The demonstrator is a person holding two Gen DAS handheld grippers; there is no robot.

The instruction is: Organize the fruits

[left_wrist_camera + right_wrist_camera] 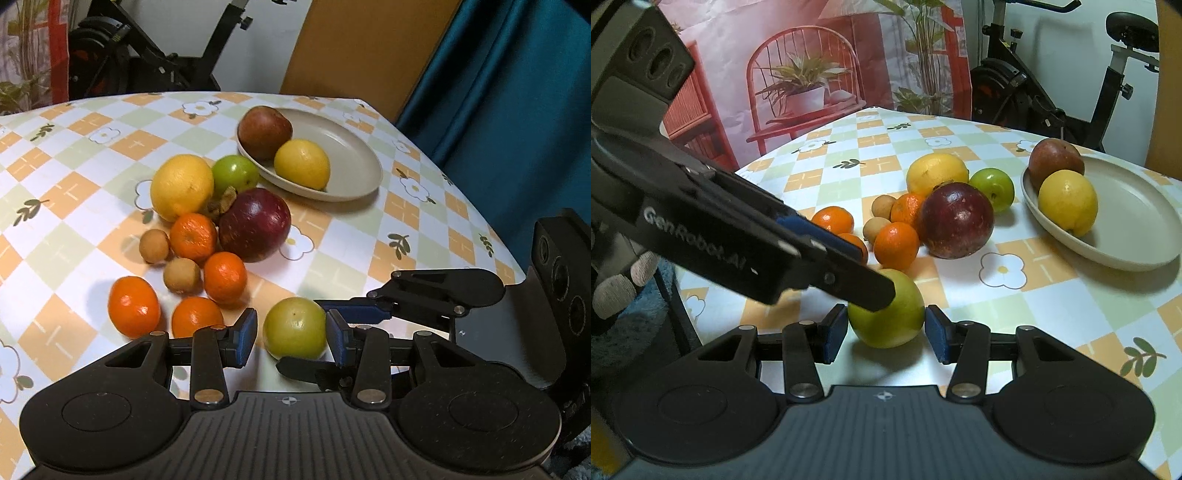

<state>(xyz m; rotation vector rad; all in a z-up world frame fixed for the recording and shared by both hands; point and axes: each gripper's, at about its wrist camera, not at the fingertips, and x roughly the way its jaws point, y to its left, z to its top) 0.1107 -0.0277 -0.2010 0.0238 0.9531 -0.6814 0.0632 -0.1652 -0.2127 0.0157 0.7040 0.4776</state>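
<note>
Two grippers meet at one yellow-green fruit (294, 328) low in the middle of both wrist views, resting on the checked flower tablecloth (92, 155). The left gripper (291, 338) has its blue pads on either side of the fruit: the right pad sits against the skin, while a narrow gap shows at the left pad, so a firm pinch cannot be confirmed. The right gripper (885, 328) likewise brackets the same fruit, its pads close on both sides, with a sliver of table visible by the right one; whether it presses cannot be told. In the right wrist view the left gripper's finger reaches in from the upper left and lies across the fruit's top. Above centre lies a cluster: a dark red apple (255, 223), a large yellow citrus (181, 186), a green apple (235, 176), four tangerines and two small brown fruits. Toward the upper right, a beige plate (354, 162) holds a reddish fruit (265, 132) and a lemon (302, 163).
</note>
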